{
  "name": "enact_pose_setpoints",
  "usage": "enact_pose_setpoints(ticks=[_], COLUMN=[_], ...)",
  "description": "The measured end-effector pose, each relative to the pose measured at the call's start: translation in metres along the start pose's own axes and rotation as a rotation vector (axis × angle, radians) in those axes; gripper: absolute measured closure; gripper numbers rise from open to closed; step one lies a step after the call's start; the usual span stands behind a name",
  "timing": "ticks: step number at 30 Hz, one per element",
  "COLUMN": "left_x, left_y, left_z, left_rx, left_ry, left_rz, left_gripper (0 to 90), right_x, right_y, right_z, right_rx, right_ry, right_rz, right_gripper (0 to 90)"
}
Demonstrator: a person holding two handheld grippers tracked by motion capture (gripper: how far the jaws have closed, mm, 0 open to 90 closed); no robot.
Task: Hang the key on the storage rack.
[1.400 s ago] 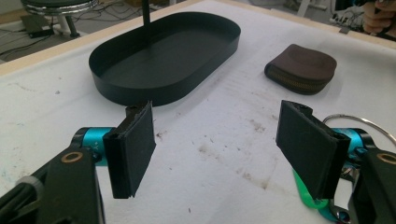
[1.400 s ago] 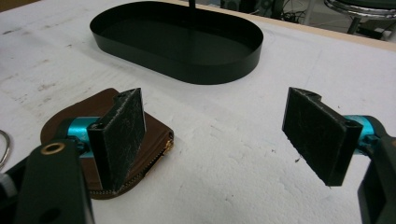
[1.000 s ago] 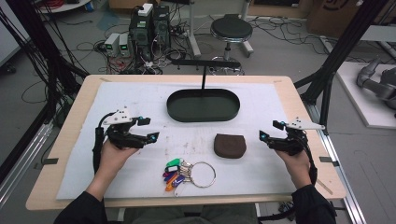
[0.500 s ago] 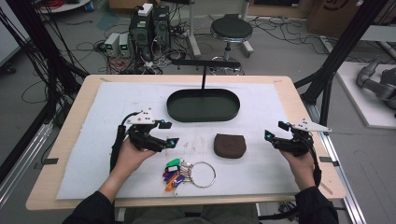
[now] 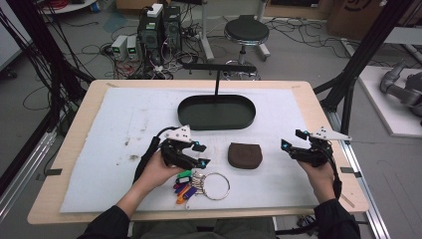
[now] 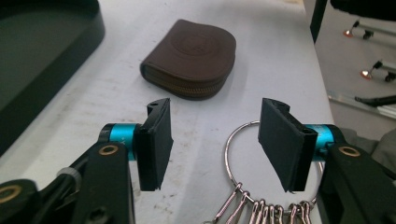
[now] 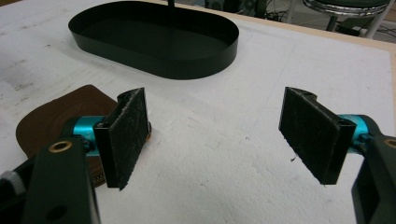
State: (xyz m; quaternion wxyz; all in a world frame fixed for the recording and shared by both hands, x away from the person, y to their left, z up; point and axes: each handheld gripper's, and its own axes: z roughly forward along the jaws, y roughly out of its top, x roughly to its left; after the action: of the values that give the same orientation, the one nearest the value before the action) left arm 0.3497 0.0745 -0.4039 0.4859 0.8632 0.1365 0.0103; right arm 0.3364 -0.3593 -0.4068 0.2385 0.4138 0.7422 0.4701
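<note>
A bunch of keys with coloured tags (image 5: 184,187) on a big metal ring (image 6: 225,156) lies near the table's front edge. My left gripper (image 5: 201,155) hovers low just over it, pointing right. Its jaws have just been closing and stand apart (image 6: 215,140), with the ring's left arc on the table below the gap and no pad touching it. A brown zipped pouch (image 5: 245,155) (image 6: 191,63) lies just beyond. My right gripper (image 5: 292,139) is open at the right, pointing left at the pouch (image 7: 46,121), with nothing between its jaws (image 7: 215,135).
A black oval tray (image 5: 216,125) (image 7: 154,63) with an upright post stands at the table's back middle, on the white mat (image 5: 109,149). Computers, cables and a stool (image 5: 246,31) sit on the floor behind the table.
My left hand has moved right and slightly down, from the mat's left part to the key bunch, and its jaws have narrowed. The right hand has stayed put.
</note>
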Motion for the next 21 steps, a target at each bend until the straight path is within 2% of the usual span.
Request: enact_pose_setpoints(ticks=[4, 7, 10, 11, 14, 15, 21], left_x=[-0.002, -0.006, -0.008, -0.009, -0.011, -0.012, -0.013], left_y=[0.001, 0.002, 0.002, 0.002, 0.001, 0.000, -0.003], left_z=[0.010, 0.020, 0.026, 0.030, 0.034, 0.037, 0.044], left_rx=[0.036, 0.081, 0.103, 0.129, 0.144, 0.163, 0.191], left_ry=[-0.012, -0.020, -0.018, -0.018, -0.022, -0.033, -0.018], left_rz=[0.015, 0.045, 0.056, 0.073, 0.086, 0.103, 0.101], left_gripper=[50.5, 54.5, 57.2, 59.3, 62.4, 63.7, 69.9], right_x=[0.001, 0.000, 0.001, 0.001, 0.001, 0.001, 0.002], right_y=[0.000, 0.000, 0.001, 0.001, 0.001, 0.001, 0.001], right_z=[0.001, 0.002, 0.002, 0.003, 0.004, 0.004, 0.004], right_rx=[-0.002, -0.003, -0.001, 0.001, 0.003, 0.004, 0.003], right_ry=[0.002, 0.000, 0.002, 0.003, 0.006, 0.007, 0.007], right_rz=[0.001, -0.010, -0.007, -0.004, -0.010, -0.008, -0.015], right_gripper=[24.6, 24.6, 24.6, 24.6, 24.6, 24.6, 24.7])
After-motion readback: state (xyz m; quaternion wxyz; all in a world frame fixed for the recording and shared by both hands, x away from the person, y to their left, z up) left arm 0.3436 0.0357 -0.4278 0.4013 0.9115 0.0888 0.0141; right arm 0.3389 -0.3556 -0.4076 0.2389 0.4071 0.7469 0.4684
